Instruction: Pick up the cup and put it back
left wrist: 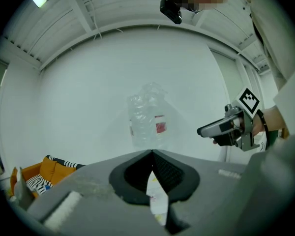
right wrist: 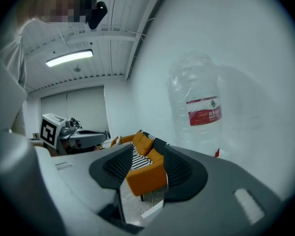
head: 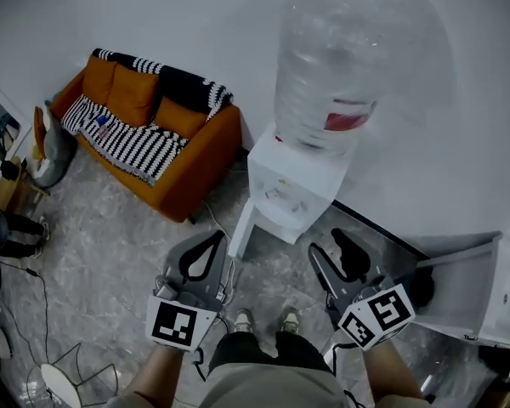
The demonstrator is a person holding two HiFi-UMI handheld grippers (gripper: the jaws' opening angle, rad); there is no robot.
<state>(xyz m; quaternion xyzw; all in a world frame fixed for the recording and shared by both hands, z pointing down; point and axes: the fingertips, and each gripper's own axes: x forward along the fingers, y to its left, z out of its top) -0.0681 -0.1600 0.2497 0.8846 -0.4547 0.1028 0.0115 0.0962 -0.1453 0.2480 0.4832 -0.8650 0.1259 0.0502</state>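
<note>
While no cup shows in any view, your left gripper [left wrist: 151,152] jaws meet at the tips, empty | right gripper [right wrist: 146,147] jaws part-open, empty | water dispenser [head: 293,189] ahead between both | judgement: neither hand nearer; look there.

1. Left gripper [head: 206,246]: grey moulded shell; two tapering jaws lined with black ribbed pads.
2. Right gripper [head: 344,249]: same grey shell and black ribbed pads; bare metal bracket at the rear, seen from the left gripper view.
3. Left marker cube [head: 174,323]: white faces, black square pattern.
4. Right marker cube [head: 376,314]: same, with a different pattern.
5. Label strip [left wrist: 229,172]: small, white, on the grey shell; its print is too small to read.
6. Shirt [head: 268,391]: pale and loose.
7. Shorts [head: 255,347]: dark.
8. Shoes [head: 244,320]: light-coloured, one pair.
9. Wrist band [left wrist: 262,123]: thin, black, on the right wrist.
10. Head camera [left wrist: 171,10]: small and black.
</note>
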